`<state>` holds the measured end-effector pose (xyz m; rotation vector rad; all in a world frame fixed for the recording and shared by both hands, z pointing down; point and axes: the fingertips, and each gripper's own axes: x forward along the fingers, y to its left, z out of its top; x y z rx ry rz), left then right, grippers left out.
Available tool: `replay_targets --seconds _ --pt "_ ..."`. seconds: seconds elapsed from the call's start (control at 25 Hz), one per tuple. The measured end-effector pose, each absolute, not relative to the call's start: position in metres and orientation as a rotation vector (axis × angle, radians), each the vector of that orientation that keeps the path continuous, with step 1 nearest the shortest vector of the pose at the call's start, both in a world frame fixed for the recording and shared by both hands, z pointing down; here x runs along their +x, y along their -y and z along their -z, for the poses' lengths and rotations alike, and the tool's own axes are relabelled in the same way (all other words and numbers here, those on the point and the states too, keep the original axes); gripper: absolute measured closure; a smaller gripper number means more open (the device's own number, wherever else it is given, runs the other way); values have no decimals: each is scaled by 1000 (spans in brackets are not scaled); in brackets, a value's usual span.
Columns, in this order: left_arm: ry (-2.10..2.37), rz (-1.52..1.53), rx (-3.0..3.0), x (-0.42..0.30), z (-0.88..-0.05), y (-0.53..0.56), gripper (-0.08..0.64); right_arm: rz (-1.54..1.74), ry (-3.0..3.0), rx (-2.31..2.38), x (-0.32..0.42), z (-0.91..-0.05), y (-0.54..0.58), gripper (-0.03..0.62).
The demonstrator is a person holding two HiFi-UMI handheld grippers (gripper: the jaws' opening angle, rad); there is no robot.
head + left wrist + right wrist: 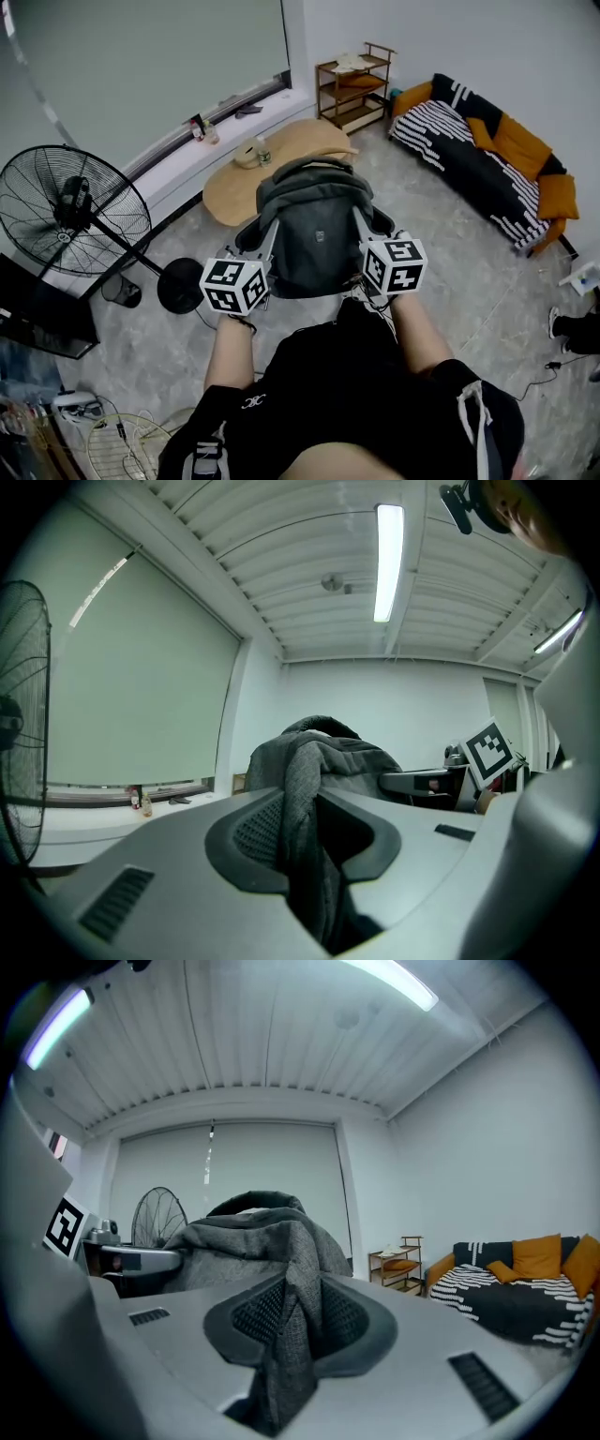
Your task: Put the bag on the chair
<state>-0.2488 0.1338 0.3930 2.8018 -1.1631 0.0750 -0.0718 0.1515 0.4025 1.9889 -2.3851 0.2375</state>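
Floor, table, sill, shelf, sofa
Grey floor (469, 291) carries a fan (70, 211), wooden table (220, 192), shelf (354, 89) and sofa (478, 159); a bottle (262, 150) stands on the table, small bottles (202, 127) on the sill (169, 155), orange cushions (520, 141) on the sofa.

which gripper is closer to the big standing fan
Left. The left gripper clamps the side of the bag that faces the fan. The right gripper clamps the bag's opposite side, toward the sofa, with the whole bag between it and the fan.
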Motion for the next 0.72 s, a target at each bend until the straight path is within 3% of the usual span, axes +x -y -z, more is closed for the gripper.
replay_targets --seconds 0.72 --pt "1111 -209 2654 -150 -441 84 463 -425 2416 1898 26 -457 84 492"
